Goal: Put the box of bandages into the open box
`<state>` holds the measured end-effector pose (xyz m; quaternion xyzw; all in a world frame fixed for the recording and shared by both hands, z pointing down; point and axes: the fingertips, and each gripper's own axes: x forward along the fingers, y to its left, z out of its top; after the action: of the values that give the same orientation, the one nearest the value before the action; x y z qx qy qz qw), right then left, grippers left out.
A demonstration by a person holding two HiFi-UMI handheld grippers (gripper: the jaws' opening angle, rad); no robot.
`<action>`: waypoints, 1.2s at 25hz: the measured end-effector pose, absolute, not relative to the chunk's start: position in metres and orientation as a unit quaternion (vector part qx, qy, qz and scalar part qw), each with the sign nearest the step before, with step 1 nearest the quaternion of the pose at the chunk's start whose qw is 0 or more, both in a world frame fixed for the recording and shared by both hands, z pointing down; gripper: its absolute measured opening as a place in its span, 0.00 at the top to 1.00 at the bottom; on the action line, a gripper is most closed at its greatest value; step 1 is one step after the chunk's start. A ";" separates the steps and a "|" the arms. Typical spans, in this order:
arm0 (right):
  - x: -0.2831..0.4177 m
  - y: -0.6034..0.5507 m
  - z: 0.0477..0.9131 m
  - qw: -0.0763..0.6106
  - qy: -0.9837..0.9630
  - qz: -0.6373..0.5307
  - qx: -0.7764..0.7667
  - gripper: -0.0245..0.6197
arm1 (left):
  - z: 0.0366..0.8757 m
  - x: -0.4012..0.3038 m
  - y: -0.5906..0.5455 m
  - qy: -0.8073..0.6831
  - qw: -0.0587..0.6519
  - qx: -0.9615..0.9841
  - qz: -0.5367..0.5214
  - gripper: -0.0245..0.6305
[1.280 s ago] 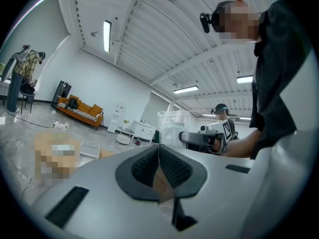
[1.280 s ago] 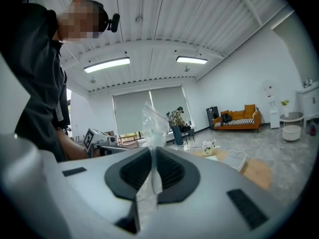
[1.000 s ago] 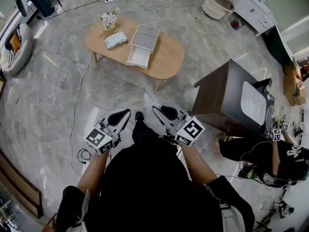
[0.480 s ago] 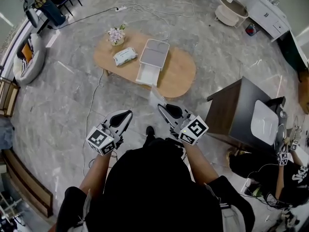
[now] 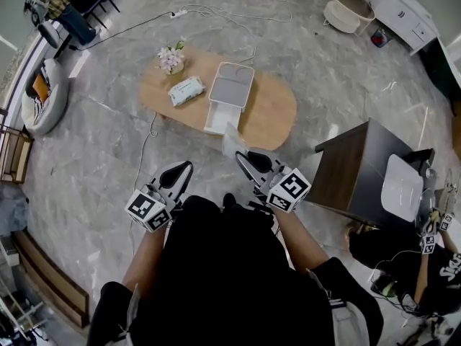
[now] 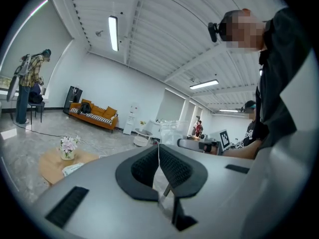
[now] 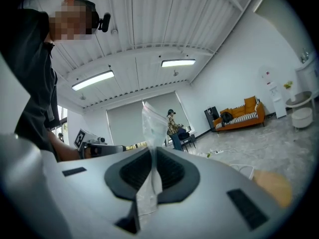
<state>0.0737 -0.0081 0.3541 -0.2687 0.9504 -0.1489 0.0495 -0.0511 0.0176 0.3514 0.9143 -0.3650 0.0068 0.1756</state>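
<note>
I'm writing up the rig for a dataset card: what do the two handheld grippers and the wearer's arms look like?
The left gripper and right gripper have pale grey shells tapering to black ribbed pads. Each carries a white cube with black square markers. The person wears a black top; the forearms are uncovered.

Grey marble floor (image 5: pixel 86 157) runs throughout. An oval wooden table (image 5: pixel 277 114) stands far centre; a dark cabinet (image 5: pixel 346 164) stands near right. Far right are a white cupboard (image 5: pixel 407 13) and a round white stand (image 5: pixel 346 9). A pale armchair (image 5: pixel 43 99) sits far left, a wooden bench (image 5: pixel 39 276) near left. Dark chairs (image 5: pixel 83 2) stand in the far left corner beyond the armchair. White walls (image 6: pixel 94 78) back an orange sofa (image 6: pixel 92 116). The ribbed white ceiling (image 6: pixel 164 29) carries lit strip lights (image 6: pixel 113 33), and pale blinds (image 7: pixel 127 126) cover the windows.
</note>
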 end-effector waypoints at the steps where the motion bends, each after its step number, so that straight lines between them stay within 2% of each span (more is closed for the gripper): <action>1: 0.072 -0.012 0.357 0.048 0.949 -0.151 -0.271 0.91 | 0.352 -0.054 0.013 -0.365 0.177 0.914 0.003 0.93; 7: 0.059 -0.052 0.367 0.042 0.940 -0.161 -0.297 0.91 | 0.356 -0.082 -0.035 -0.363 0.177 0.915 -0.005 0.94; 17: 0.046 -0.162 0.369 0.027 0.915 -0.167 -0.366 0.91 | 0.355 -0.120 -0.179 -0.327 0.172 0.929 -0.018 0.94; 30: -0.003 -0.266 0.394 0.003 0.864 -0.208 -0.458 0.91 | 0.426 -0.164 -0.322 -0.227 0.252 0.941 0.004 0.94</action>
<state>-0.0031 -0.2657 0.3943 -0.4577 0.8644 -0.2081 0.0033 -0.1644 -0.3221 0.4259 0.9405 -0.2273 0.0040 0.2524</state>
